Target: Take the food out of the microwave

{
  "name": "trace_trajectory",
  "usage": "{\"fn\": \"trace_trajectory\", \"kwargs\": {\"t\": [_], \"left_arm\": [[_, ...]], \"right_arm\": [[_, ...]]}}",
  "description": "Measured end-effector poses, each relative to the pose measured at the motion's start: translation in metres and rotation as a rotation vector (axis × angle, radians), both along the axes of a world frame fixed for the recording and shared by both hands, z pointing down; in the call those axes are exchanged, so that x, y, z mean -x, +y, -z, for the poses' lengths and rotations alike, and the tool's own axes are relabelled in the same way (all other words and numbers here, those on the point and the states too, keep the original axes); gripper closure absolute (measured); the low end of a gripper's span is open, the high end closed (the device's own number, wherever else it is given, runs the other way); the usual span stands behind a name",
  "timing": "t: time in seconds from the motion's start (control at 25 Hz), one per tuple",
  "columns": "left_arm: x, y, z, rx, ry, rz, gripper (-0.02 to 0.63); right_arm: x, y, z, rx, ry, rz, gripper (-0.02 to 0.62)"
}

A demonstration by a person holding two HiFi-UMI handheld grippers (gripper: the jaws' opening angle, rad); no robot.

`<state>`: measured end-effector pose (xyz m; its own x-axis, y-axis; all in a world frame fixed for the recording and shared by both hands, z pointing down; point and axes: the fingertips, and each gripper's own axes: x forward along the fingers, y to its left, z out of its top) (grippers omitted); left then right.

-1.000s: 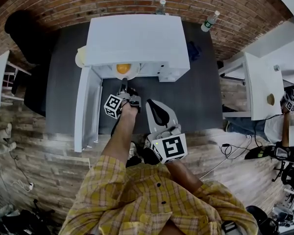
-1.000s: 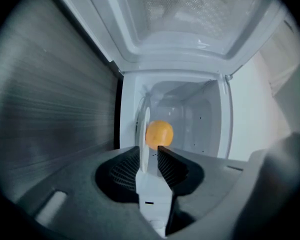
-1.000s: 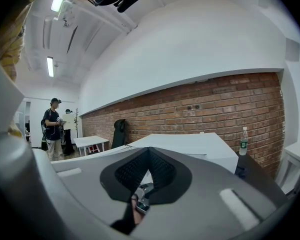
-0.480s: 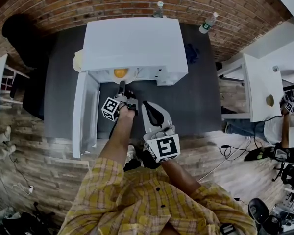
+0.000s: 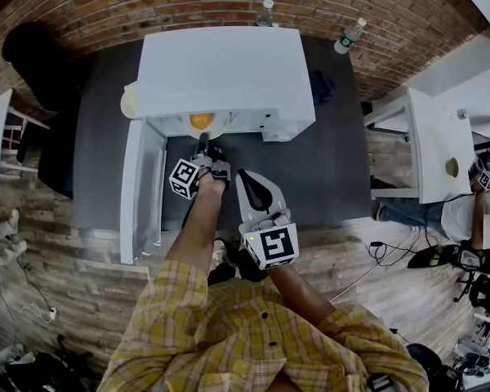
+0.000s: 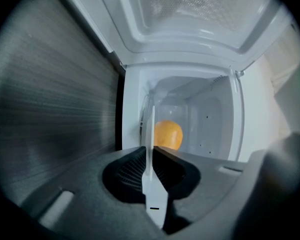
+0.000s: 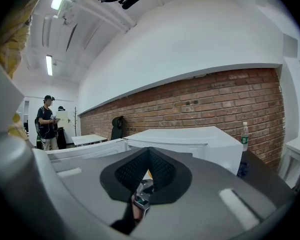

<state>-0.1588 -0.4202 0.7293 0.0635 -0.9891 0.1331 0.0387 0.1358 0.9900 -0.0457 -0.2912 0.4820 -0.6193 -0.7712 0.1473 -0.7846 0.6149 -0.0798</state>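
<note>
Left gripper view: left tool [image 6: 151, 151] closing onto the plate [image 6: 151, 126]; right tool [image 7: 149, 152] pressed together.

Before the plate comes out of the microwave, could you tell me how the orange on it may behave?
Round and loose on the plate, the orange will probably roll if that tilts. It looks firm, likely not fragile.

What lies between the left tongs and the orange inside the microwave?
The white plate: in the left gripper view its rim stands edge-on between the closing left tongs, the orange just behind.
</note>
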Motion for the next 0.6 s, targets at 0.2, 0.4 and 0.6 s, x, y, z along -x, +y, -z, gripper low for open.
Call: {"fn": "trace_trajectory", "kwargs": {"t": [0.2,0.4,0.6], "left_arm": [[-0.003,0.001,-0.001,0.022,-0.016,-0.007,0.592],[-0.002,0.004,0.0,0.015,-0.026,-0.027,0.594],[-0.005,0.009,0.01,0.007,-0.017,-0.04,0.595]], "right_arm": [[-0.003,-0.001,-0.013,0.013,0.018,-0.007,0.592],[-0.005,-0.004,-0.016,0.018,0.006,-0.018,0.592],[-0.005,-0.001,-0.016,0.02,0.011,-0.016,0.592]]}}
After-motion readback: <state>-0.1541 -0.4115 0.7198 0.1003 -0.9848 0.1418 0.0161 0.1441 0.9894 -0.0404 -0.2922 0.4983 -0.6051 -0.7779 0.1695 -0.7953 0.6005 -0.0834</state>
